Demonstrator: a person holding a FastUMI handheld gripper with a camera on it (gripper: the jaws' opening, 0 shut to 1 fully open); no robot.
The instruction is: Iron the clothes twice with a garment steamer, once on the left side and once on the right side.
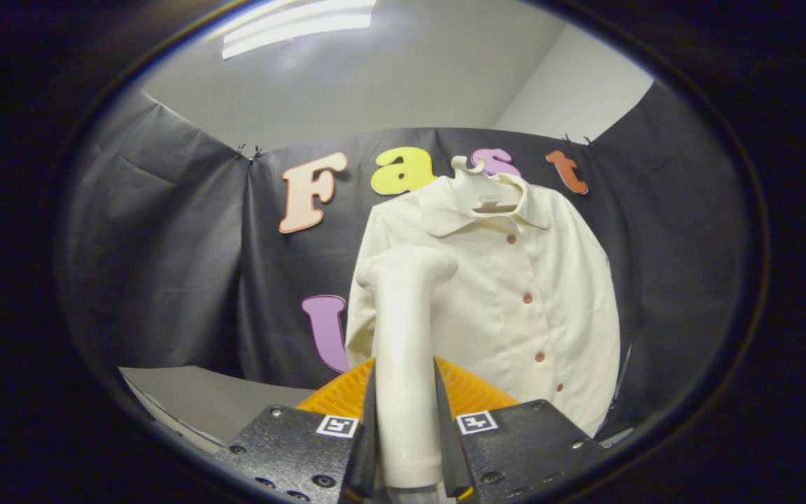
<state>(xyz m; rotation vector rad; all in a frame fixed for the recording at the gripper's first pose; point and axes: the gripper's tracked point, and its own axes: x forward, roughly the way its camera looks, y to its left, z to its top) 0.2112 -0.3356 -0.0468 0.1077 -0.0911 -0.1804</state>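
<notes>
A cream garment steamer (pixel 406 336) stands upright between my fingers, its handle clamped on both sides and its head at the top pointing toward the shirt. My gripper (pixel 405 427) is shut on that handle. Beyond the steamer a cream button-up shirt (pixel 515 308) with reddish buttons hangs on a pale hanger (pixel 476 178) against the black booth wall. The steamer's head sits in front of the shirt's left half, near chest height; whether it touches the cloth cannot be told. An orange ribbed part (pixel 469 392) shows behind the handle, just above the fingers.
A grey tabletop (pixel 200 399) lies low to the left of the fingers. Black cloth walls (pixel 165 266) close in the booth on the left, back and right. Above them are a white wall and a ceiling light (pixel 298 24).
</notes>
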